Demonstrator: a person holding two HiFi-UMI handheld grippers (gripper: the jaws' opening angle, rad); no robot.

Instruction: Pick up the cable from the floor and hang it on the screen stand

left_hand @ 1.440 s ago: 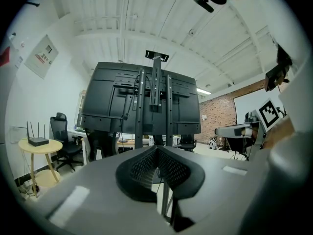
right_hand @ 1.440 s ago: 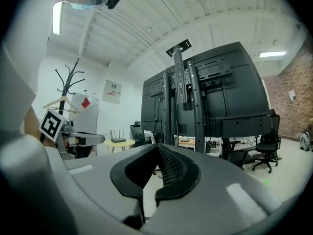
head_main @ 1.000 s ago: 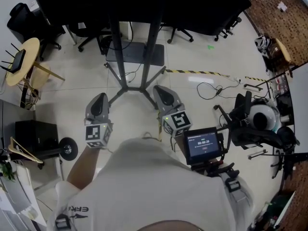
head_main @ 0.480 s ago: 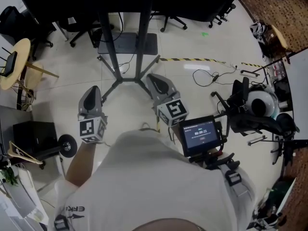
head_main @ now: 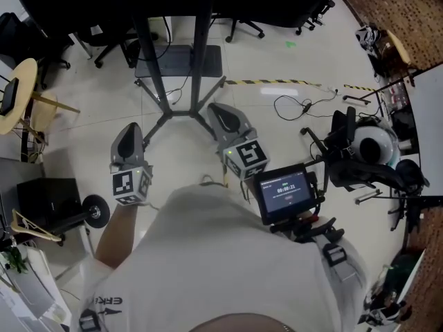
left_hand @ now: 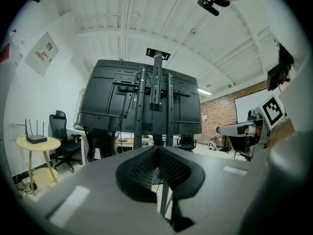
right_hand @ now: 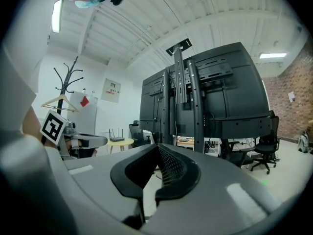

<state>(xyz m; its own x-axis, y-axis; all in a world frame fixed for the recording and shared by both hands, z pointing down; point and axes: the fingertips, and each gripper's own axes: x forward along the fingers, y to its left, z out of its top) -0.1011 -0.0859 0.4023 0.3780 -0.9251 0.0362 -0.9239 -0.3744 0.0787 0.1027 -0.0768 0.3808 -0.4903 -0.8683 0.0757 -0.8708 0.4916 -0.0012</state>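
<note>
The black cable (head_main: 292, 106) lies in loose loops on the pale floor, to the right of the screen stand (head_main: 197, 54). The stand's two black posts rise from splayed legs under a big dark screen. My left gripper (head_main: 130, 130) is held low in front of the stand's left leg, shut and empty. My right gripper (head_main: 216, 111) hovers near the stand's right leg, also shut and empty, left of the cable. In the left gripper view the stand (left_hand: 155, 89) faces the closed jaws of my left gripper (left_hand: 156, 149). The right gripper view shows the stand (right_hand: 183, 99) beyond my right gripper (right_hand: 157, 146).
A yellow-black tape strip (head_main: 271, 82) crosses the floor behind the cable. A black plate (head_main: 181, 61) and thin wires lie under the stand. Office chairs stand behind, a round wooden table (head_main: 19, 88) at left, a black equipment rig (head_main: 367, 159) at right, a wheeled weight (head_main: 97, 211) near my left arm.
The floor scene has slid up and left in the head view. Both grippers have stayed shut and side by side, drifting slightly left with the body.
</note>
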